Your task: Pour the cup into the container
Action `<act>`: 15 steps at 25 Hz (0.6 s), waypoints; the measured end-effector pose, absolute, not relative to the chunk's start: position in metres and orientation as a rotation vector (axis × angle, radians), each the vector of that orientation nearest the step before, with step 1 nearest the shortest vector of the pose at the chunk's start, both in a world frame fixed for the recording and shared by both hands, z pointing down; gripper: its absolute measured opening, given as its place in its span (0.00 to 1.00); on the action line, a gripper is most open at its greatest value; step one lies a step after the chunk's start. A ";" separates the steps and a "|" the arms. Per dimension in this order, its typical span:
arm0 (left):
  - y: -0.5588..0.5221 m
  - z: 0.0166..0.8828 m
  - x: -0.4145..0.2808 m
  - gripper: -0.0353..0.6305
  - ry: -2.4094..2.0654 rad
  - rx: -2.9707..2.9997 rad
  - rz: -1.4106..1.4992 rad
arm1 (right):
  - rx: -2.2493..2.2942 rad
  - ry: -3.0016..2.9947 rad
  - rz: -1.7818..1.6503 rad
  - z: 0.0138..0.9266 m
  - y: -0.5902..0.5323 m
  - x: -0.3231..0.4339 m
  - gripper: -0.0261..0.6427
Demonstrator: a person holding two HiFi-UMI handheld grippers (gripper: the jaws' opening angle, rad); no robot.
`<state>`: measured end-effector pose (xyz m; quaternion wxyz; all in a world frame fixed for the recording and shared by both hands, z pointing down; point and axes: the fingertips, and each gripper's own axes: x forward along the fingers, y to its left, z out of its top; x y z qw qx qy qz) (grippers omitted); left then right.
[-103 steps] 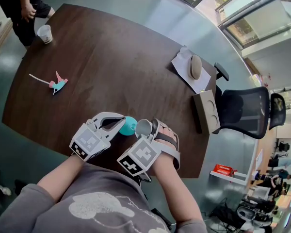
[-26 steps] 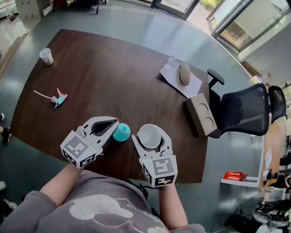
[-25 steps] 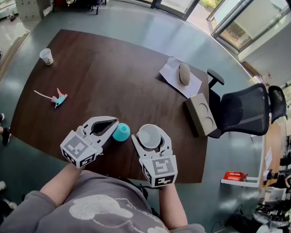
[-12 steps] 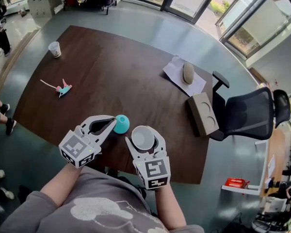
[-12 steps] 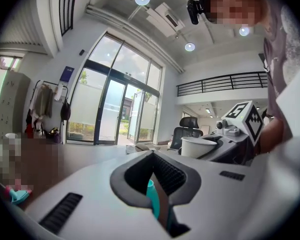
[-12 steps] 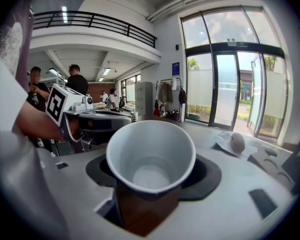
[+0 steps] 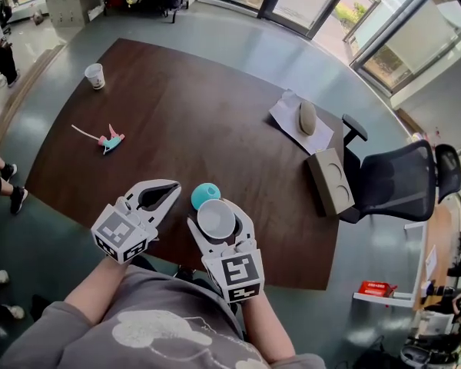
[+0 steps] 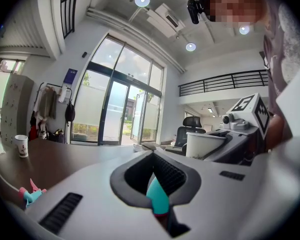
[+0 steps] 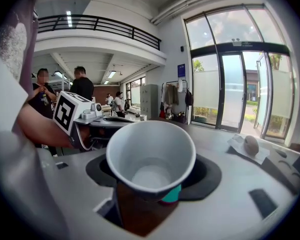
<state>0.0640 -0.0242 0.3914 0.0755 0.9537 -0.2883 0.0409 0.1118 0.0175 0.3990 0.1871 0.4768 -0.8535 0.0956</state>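
My right gripper (image 7: 217,215) is shut on a white paper cup (image 7: 216,220) that stands upright with its mouth up; only its pale bottom shows inside (image 9: 151,159). A small teal container (image 7: 206,194) stands on the dark wooden table (image 7: 215,106) just beyond the cup. It peeks out under the cup's rim in the right gripper view (image 9: 173,195). My left gripper (image 7: 174,185) hovers just left of the container and does not touch it. Its jaws meet at the tips with nothing between them. In the left gripper view the container (image 8: 156,198) shows through the hollow of the jaws.
Another paper cup (image 7: 95,75) stands at the far left, and a pink and teal toy (image 7: 108,140) lies nearer. A sheet with a stone-like lump (image 7: 307,118), a cardboard cup carrier (image 7: 330,181) and an office chair (image 7: 396,179) are on the right. A person's legs (image 7: 1,183) are on the left.
The cup, tipped toward the container four seconds ago, is upright now. Over the last second my right gripper carried it left, close behind the container. The left gripper drifted a little.
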 end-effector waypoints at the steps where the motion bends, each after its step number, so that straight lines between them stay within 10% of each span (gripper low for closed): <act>1: -0.028 0.391 0.057 0.06 -0.860 2.864 0.122 | 1.347 -2.398 0.277 0.400 0.015 0.105 0.48; 15: -0.071 0.407 -0.055 0.06 -0.739 2.878 0.177 | 1.535 -2.301 0.323 0.424 -0.044 0.003 0.48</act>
